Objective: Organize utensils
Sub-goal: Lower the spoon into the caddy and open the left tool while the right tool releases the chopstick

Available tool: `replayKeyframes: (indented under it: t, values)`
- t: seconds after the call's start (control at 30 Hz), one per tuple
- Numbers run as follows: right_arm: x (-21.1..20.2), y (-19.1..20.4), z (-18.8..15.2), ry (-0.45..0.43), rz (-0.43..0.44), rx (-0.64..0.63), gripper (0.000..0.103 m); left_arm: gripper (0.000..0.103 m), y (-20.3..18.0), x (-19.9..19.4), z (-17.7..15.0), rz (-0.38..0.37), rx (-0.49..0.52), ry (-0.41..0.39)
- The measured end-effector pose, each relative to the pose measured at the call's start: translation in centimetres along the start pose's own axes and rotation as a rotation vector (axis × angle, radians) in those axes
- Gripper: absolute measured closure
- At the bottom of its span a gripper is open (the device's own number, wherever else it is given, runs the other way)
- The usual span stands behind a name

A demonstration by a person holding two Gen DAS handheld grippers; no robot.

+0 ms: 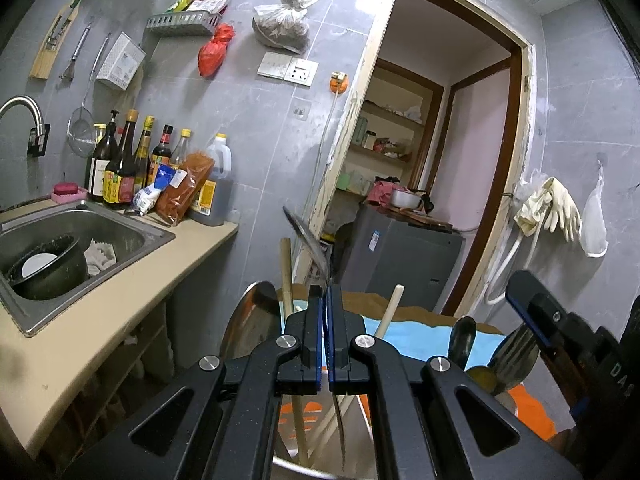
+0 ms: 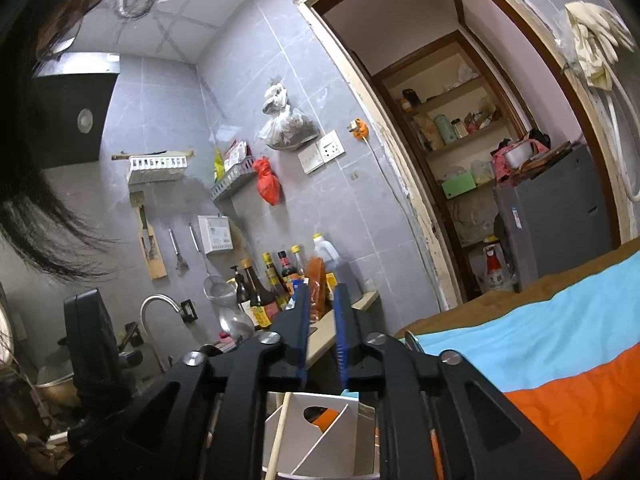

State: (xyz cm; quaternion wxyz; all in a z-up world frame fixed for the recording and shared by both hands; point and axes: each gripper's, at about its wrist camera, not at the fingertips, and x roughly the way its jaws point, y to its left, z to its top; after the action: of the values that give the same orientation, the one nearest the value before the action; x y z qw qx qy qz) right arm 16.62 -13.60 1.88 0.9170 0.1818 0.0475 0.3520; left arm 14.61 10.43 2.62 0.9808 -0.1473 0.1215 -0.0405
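My left gripper (image 1: 325, 292) is shut on a thin metal utensil (image 1: 308, 240), a flat blade or spatula that rises above the fingers and whose handle hangs below them. Under it stands a steel pot (image 1: 256, 320) holding wooden chopsticks (image 1: 390, 310) and dark ladles (image 1: 462, 338). My right gripper (image 2: 320, 300) is open and empty, raised above a white utensil holder (image 2: 332, 436) with a chopstick (image 2: 280, 436) in it. The right gripper also shows at the right edge of the left wrist view (image 1: 532, 304).
A counter (image 1: 120, 304) with a steel sink (image 1: 132, 232) and several sauce bottles (image 1: 120, 168) lies to the left. A table with a blue and orange cloth (image 2: 540, 344) is on the right. A doorway (image 1: 440, 160) with a grey cabinet is ahead.
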Motion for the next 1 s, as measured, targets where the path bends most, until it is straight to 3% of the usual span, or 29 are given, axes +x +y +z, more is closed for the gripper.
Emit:
replayKeyframes:
  t: [0.2,0.37,0.47,0.7,0.97,1.0]
  values:
    - [0.0,0.3,-0.1,0.011,0.004,-0.008,0.083,0.101,0.0,-0.3,-0.3,-0.005,0.008,0.032]
    - [-0.3,0.2,0.0,0.015,-0.002,-0.017,0.083,0.088,0.2,-0.8,-0.4,-0.008,-0.001,0.048]
    - [-0.5,0.2,0.2,0.005,-0.008,-0.014,0.078,0.086,0.2,-1.1,-0.3,-0.006,-0.004,0.054]
    - [-0.8,0.4,1.0,-0.047,-0.012,0.007,0.051,0.079,-0.1,-2.4,0.3,0.008,-0.016,0.041]
    - [-0.8,0.8,1.6,-0.039,-0.012,-0.005,0.042,0.074,0.0,-3.3,1.0,0.036,-0.009,0.039]
    - [-1.0,0.9,1.6,-0.034,-0.017,-0.006,0.034,0.074,0.0,-3.4,1.0,0.040,-0.008,0.040]
